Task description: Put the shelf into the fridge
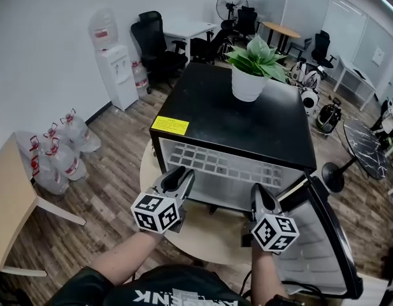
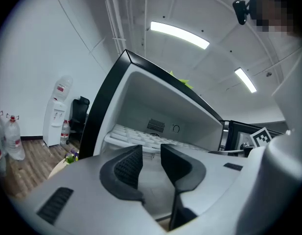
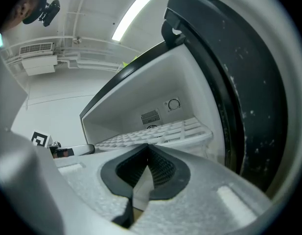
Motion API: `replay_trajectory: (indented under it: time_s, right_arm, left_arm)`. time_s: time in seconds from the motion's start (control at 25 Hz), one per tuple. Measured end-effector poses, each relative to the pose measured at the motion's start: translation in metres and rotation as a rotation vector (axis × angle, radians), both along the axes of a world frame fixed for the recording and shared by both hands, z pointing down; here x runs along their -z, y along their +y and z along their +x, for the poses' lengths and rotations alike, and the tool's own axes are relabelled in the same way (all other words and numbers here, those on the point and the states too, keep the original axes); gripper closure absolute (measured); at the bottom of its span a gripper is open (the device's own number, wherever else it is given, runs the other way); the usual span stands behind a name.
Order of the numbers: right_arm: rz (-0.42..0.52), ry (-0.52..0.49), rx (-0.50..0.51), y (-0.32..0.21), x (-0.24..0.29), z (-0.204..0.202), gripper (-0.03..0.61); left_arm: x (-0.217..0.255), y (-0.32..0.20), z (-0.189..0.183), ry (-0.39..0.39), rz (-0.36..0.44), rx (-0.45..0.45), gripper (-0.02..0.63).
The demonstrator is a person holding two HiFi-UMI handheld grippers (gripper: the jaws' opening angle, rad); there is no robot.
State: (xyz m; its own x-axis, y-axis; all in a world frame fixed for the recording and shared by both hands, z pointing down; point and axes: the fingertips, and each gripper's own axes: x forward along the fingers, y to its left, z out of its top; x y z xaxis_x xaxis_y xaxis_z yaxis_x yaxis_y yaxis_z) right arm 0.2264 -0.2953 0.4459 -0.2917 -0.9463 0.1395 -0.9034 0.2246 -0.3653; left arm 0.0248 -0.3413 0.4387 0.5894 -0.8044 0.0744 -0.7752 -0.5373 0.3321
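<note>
Two grey hand-held grippers hover at the mouth of the small black mini fridge [image 1: 247, 116]. It sits on a pale round table [image 1: 202, 228] with its black door [image 1: 330, 234] swung open to the person's right. The white plastic grid shelf [image 1: 215, 164] lies flat inside the cavity, its long axis running side to side across the opening. It is straight ahead of both sets of fingers.

The left gripper [image 1: 183, 174] has its fingers spread with nothing between them. The right gripper [image 1: 258, 193] has its fingers pressed together and empty. The shelf looks seated to me. Any last nudge would go straight inward, and the left gripper seems slightly nearer the shelf's front edge.
</note>
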Motion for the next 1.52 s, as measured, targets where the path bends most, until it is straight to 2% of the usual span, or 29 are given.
replay_trajectory:
  time_s: [0.28, 0.44, 0.64, 1.08, 1.24, 1.52]
  right_arm:
    - [0.001, -0.015, 0.001, -0.01, -0.001, 0.004, 0.572]
    - [-0.005, -0.006, 0.006, -0.016, -0.001, 0.005, 0.572]
    - [-0.012, -0.008, 0.001, -0.025, -0.002, 0.007, 0.572]
    - [-0.01, 0.0, -0.024, -0.033, -0.001, 0.008, 0.572]
    - [-0.009, 0.012, -0.031, -0.036, -0.002, 0.009, 0.572]
    - [-0.011, 0.048, -0.016, -0.022, 0.002, -0.003, 0.572]
  left_arm:
    - [-0.005, -0.014, 0.0, -0.048, -0.007, 0.043, 0.548]
    - [-0.006, -0.02, 0.0, -0.067, -0.008, 0.052, 0.551]
    - [-0.007, -0.031, -0.002, -0.099, -0.008, 0.083, 0.595]
    - [-0.009, -0.039, 0.0, -0.151, -0.006, 0.077, 0.6]
    - [-0.014, -0.038, -0.003, -0.131, -0.036, 0.059, 0.601]
    - [0.004, -0.011, -0.01, -0.105, 0.027, -0.003, 0.601]
